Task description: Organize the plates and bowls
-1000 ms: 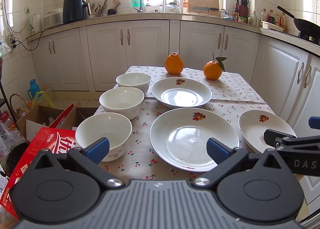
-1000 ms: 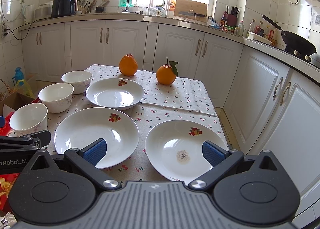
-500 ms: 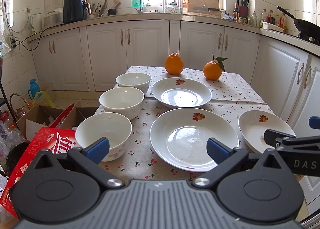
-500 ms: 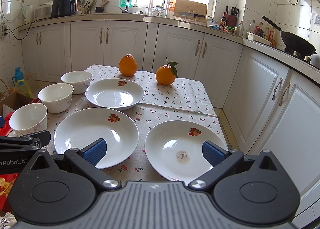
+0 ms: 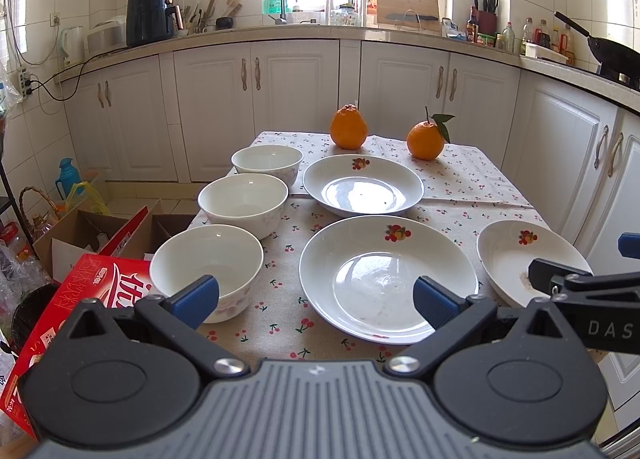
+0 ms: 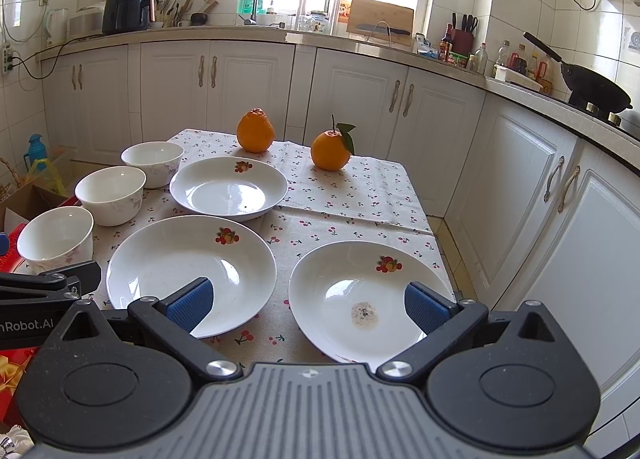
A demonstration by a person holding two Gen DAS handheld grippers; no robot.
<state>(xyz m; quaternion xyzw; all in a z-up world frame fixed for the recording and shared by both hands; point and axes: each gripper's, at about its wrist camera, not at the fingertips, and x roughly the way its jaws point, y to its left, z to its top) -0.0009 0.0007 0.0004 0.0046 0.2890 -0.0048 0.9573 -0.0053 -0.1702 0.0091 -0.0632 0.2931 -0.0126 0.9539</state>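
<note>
Three white bowls stand in a row on the table's left: near [image 5: 208, 263], middle [image 5: 243, 201], far [image 5: 267, 161]. Three white plates with fruit prints lie beside them: a far plate [image 5: 362, 185], a large near plate [image 5: 386, 277] and a right plate [image 6: 370, 295] with a small crumb stain. My left gripper [image 5: 316, 301] is open and empty, held above the near table edge between the near bowl and the large plate. My right gripper [image 6: 308, 305] is open and empty, held above the near edge by the right plate.
Two oranges [image 5: 349, 127] [image 5: 425, 139] sit at the table's far end on the cherry-print cloth [image 5: 460, 179]. A red carton [image 5: 80, 299] and cardboard boxes [image 5: 80, 227] stand on the floor to the left. White cabinets [image 6: 540, 187] run close along the right side.
</note>
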